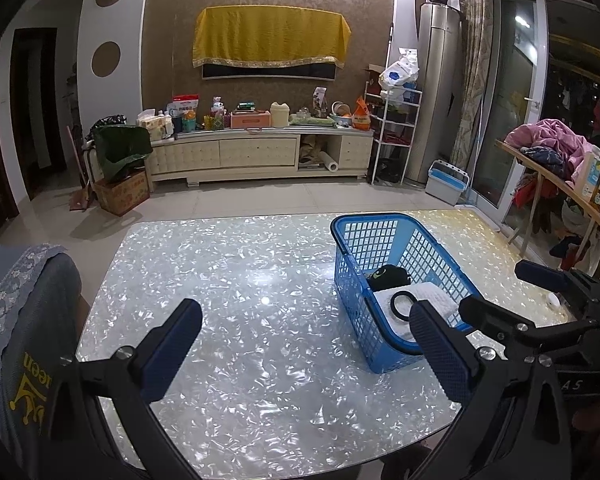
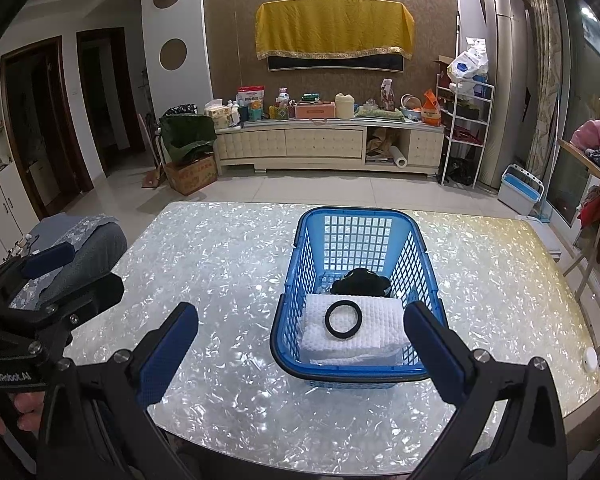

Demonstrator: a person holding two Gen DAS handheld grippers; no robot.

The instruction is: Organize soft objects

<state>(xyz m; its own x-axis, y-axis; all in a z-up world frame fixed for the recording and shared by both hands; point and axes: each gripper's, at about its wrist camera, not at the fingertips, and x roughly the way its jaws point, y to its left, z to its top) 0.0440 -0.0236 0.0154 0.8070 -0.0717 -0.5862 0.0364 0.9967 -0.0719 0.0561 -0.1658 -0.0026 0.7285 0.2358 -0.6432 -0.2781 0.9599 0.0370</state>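
Left gripper [image 1: 306,348]: jaws spread wide, empty, held above the near edge of the table [image 1: 228,280]; its right finger [image 1: 440,354] overlaps the near rim of the basket in the left wrist view. Right gripper [image 2: 300,344]: jaws likewise spread, holding nothing, poised over the table's near edge with the basket's near end between its blue-padded fingers [image 2: 168,354]; a hand [image 2: 18,412] is visible at the lower left of that view, under the left tool. Blue plastic lattice basket [image 2: 300,280]: stands upright on the pearl-patterned table, towards its right side. Contents: folded white waffle-weave cloth [image 2: 380,320] at the near end of the basket; black ring-shaped band [image 2: 343,320] lying flat on top of that cloth; dark soft item [image 2: 360,282] behind the cloth, towards the basket's middle. Grey-blue embroidered fabric [image 2: 84,240]: bunched off the table's left edge.
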